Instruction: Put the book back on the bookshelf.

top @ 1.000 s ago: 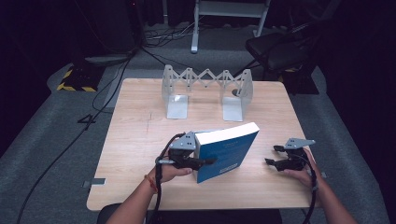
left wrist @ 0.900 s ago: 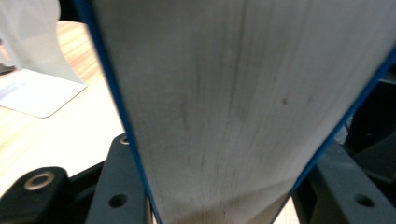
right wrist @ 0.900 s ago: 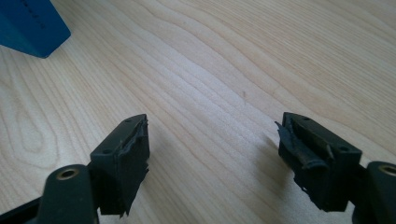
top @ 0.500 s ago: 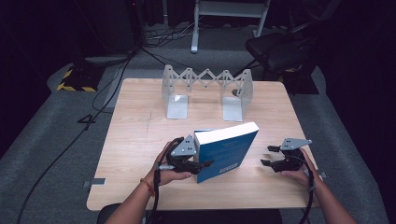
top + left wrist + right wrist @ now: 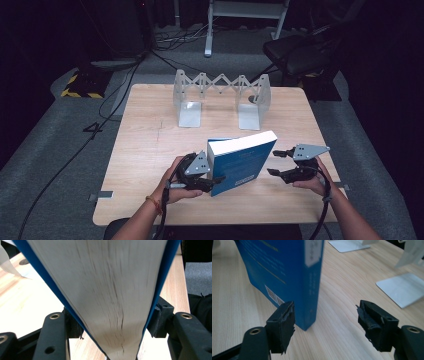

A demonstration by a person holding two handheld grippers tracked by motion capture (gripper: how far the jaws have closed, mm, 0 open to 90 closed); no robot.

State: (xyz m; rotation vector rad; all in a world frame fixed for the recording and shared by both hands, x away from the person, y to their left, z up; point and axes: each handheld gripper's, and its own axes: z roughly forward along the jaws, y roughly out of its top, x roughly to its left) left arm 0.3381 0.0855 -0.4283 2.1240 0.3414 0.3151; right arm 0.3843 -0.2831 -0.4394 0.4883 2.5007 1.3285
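Observation:
A thick blue book (image 5: pixel 241 161) stands on its lower edge near the front of the wooden table (image 5: pixel 150 130), leaning a little. My left gripper (image 5: pixel 217 182) grips it from the left at the page side. In the left gripper view the pale pages (image 5: pixel 105 290) run up between the jaws and both pads touch the blue covers; these jaws have just been opening with the book between them. My right gripper (image 5: pixel 272 162) hovers open just right of the book. Its jaws have just been closing slightly with nothing between them. The book's spine (image 5: pixel 313 277) stands just beyond the right gripper (image 5: pixel 327 322), nearer its left jaw.
A grey metal expanding book rack (image 5: pixel 220 95) stands at the back middle of the table, its flat base plates (image 5: pixel 402 290) ahead of the right gripper. A dark chair (image 5: pixel 300 50) and cables lie on the floor beyond the table.
My right gripper has risen and come left toward the book's spine. The left hand and the book have stayed in place.

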